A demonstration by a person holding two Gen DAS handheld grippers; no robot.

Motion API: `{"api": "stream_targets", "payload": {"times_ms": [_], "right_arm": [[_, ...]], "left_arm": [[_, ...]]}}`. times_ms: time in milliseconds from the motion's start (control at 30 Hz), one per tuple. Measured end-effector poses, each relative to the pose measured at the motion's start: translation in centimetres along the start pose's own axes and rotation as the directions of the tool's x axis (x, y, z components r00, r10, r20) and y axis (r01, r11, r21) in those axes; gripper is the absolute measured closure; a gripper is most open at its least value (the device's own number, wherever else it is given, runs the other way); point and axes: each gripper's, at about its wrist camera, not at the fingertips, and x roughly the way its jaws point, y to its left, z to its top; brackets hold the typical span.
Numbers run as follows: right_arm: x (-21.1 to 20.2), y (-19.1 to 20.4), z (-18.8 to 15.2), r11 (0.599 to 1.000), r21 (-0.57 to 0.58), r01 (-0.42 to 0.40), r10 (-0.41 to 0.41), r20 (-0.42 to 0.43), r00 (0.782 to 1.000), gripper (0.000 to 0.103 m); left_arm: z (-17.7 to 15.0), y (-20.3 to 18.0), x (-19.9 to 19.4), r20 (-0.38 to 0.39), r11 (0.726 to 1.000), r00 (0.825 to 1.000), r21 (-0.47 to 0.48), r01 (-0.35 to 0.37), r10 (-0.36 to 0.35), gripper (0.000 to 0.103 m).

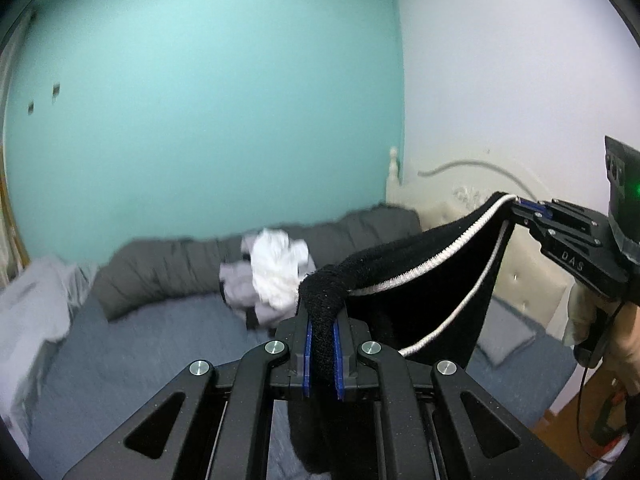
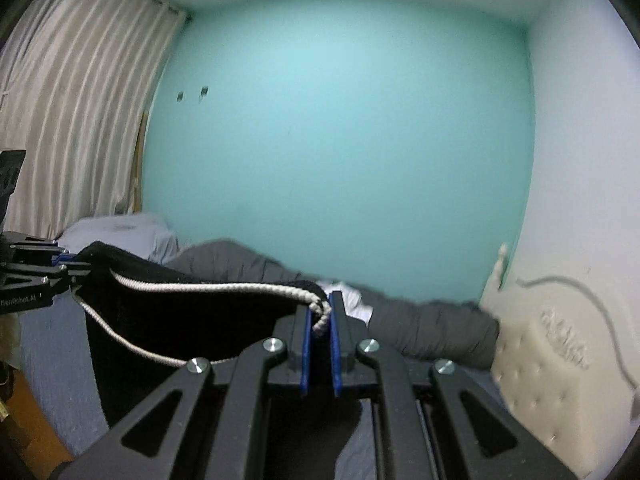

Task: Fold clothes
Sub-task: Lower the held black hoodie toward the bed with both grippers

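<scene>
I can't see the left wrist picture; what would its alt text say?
Two handheld grippers, the left gripper and the right gripper, hold a black garment with white trim stretched between them above a bed.

Your black garment [image 1: 432, 280] is dropping out of sight behind the left tool [image 1: 322, 334], its lower part hidden. The clothes pile [image 1: 276, 272] on the bed [image 1: 160, 344] is blurring past recognition.
</scene>
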Motion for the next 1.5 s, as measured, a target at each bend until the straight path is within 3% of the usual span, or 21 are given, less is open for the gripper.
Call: {"api": "stream_targets", "payload": {"times_ms": [267,500,667,833,1000,1233,1500], "right_arm": [[-5.1,-0.8,7.6,1.000,-0.015,0.006,-0.004,0.090,0.996,0.096],[-5.6,-0.9,8.2,1.000,-0.018,-0.023,0.024,0.083,0.996,0.096],[-3.7,-0.6,6.5,0.999,-0.002,-0.046,0.046,0.018,0.999,0.096],[1.4,-0.4,1.8,0.997,0.021,-0.078,0.080,-0.090,0.993,0.096],[9.1,-0.2,-4.7,0.992,0.060,-0.112,0.123,-0.229,0.966,0.096],[22.1,0.5,-15.2,0.983,0.117,-0.140,0.177,-0.414,0.893,0.096],[35.1,-1.6,-24.0,0.977,0.173,-0.124,0.198,-0.527,0.826,0.096]], "left_arm": [[6.9,-1.4,-7.5,0.120,0.999,0.992,0.023,-0.026,0.023,0.095],[7.8,-1.7,-10.5,0.130,0.999,0.991,0.024,-0.038,0.035,0.095],[6.5,-1.1,-8.5,0.070,1.000,0.997,0.007,-0.015,0.014,0.095],[3.5,0.0,-3.6,-0.025,1.000,1.000,-0.019,-0.006,0.006,0.095],[-1.2,1.9,4.4,-0.152,0.999,0.988,-0.048,-0.018,0.010,0.095],[-9.8,5.9,18.7,-0.339,0.993,0.941,-0.108,-0.052,0.012,0.095],[-15.7,9.8,34.2,-0.438,0.983,0.899,-0.171,-0.068,-0.014,0.095]]}}
